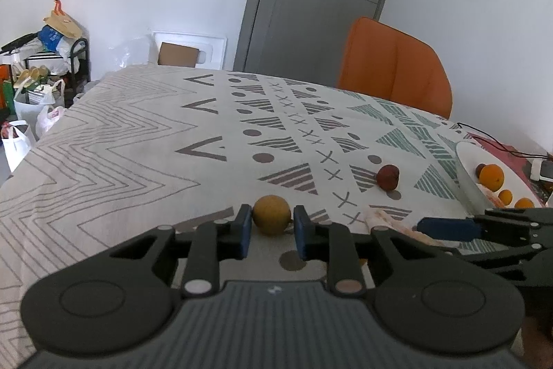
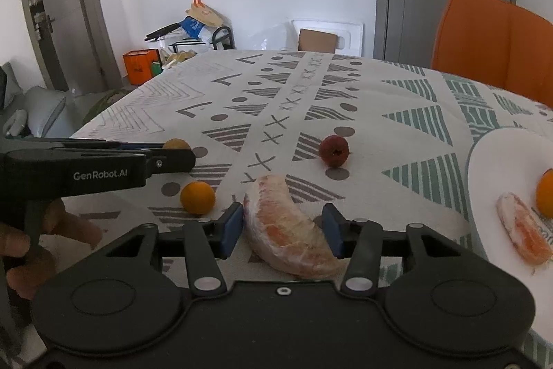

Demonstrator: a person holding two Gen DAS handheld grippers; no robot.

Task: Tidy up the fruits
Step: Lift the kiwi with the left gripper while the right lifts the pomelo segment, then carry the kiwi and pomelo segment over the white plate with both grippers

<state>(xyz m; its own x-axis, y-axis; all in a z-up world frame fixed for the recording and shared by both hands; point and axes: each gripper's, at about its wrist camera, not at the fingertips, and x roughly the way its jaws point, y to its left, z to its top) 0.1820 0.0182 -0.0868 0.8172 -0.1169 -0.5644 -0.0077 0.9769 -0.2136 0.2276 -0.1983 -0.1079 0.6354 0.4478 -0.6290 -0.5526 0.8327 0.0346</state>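
In the left wrist view my left gripper [image 1: 272, 223] is shut on a small round yellow-brown fruit [image 1: 271, 213], low over the patterned tablecloth [image 1: 138, 161]. The right wrist view shows the same gripper [image 2: 183, 153] from the side, with that fruit [image 2: 176, 144] at its tip. My right gripper [image 2: 283, 225] is shut on a peeled pink grapefruit segment [image 2: 276, 217] that lies on the cloth, a blue pad against each side. A dark red fruit [image 2: 333, 150] and a small orange [image 2: 197, 197] lie loose nearby. The right gripper [image 1: 425, 230] also shows at the right of the left wrist view.
A white plate [image 2: 501, 161] at the right holds another grapefruit segment [image 2: 523, 234] and oranges [image 1: 492, 177]. An orange chair [image 1: 394, 71] stands behind the table. A person's hand [image 2: 27, 248] grips the left tool. Bags and boxes [image 1: 41, 64] sit beyond the far left edge.
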